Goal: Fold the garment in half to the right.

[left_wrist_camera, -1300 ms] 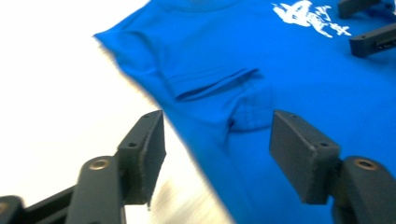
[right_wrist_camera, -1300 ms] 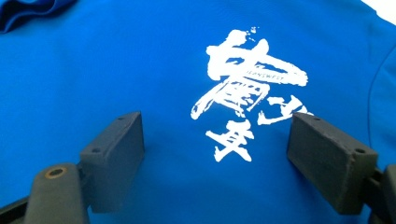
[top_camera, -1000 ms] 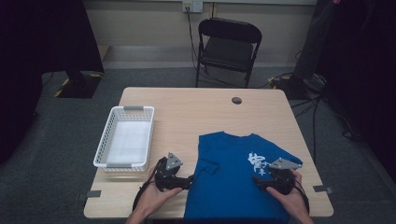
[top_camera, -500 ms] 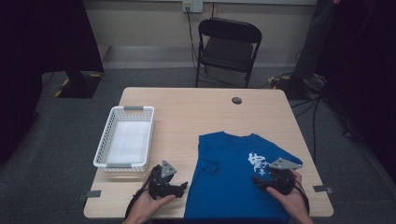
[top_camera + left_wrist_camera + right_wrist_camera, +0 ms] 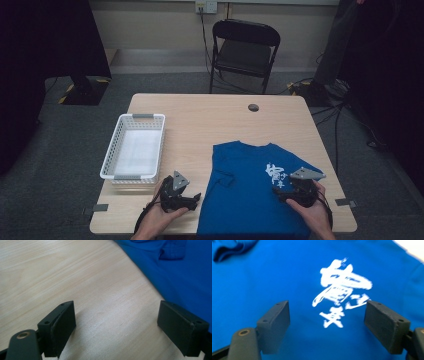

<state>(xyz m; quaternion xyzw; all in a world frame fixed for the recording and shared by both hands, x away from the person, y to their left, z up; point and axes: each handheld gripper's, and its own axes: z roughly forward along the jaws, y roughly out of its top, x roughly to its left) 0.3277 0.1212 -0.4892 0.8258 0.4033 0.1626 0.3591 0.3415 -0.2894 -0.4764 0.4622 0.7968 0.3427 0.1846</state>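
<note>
A blue T-shirt (image 5: 245,200) with a white print (image 5: 276,175) lies flat on the front right of the wooden table (image 5: 200,125). My left gripper (image 5: 196,198) rests on bare wood just left of the shirt's edge, pointing at it. In the left gripper view the left gripper (image 5: 117,327) is open; its jaws have just been opening, with only wood between them and the shirt (image 5: 185,277) to the right. My right gripper (image 5: 278,193) sits over the shirt's right side. In the right gripper view the right gripper (image 5: 327,325) is open above the shirt (image 5: 274,277) near the print (image 5: 342,290); its jaws have just closed slightly, gripping nothing.
A white mesh basket (image 5: 132,175) stands at the table's left, just behind my left hand. A small dark round object (image 5: 253,107) lies near the far edge. A black folding chair (image 5: 245,45) stands beyond the table.
My left gripper has drawn back a little to the left and toward the front edge, off the shirt's border. The right gripper has stayed put.
</note>
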